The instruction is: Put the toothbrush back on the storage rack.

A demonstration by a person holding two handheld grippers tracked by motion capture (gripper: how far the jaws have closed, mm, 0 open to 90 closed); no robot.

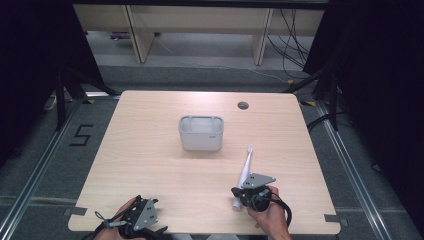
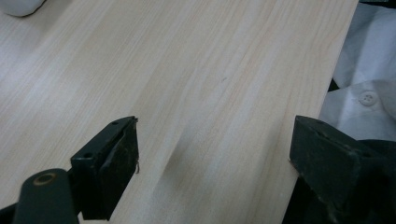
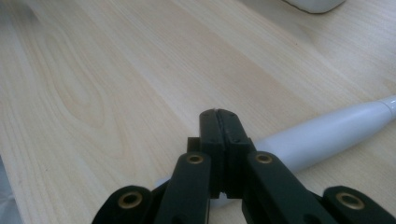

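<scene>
The right gripper [image 3: 218, 116], jaws pressed together, sits just over the white toothbrush [image 3: 327, 133] lying on the tabletop [image 1: 150, 150], maybe touching it.

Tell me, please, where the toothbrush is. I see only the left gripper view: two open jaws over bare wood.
Observer: The toothbrush lies flat on the right half of the table, nearer to the person than the bin is.
Operator: Does the right gripper hold it?
Observer: No. The right gripper has its jaws shut on each other, and the toothbrush handle lies on the wood just past them.
Operator: Is the bin standing?
Observer: Yes, it stands upright in the middle of the table, apart from the toothbrush.
</scene>
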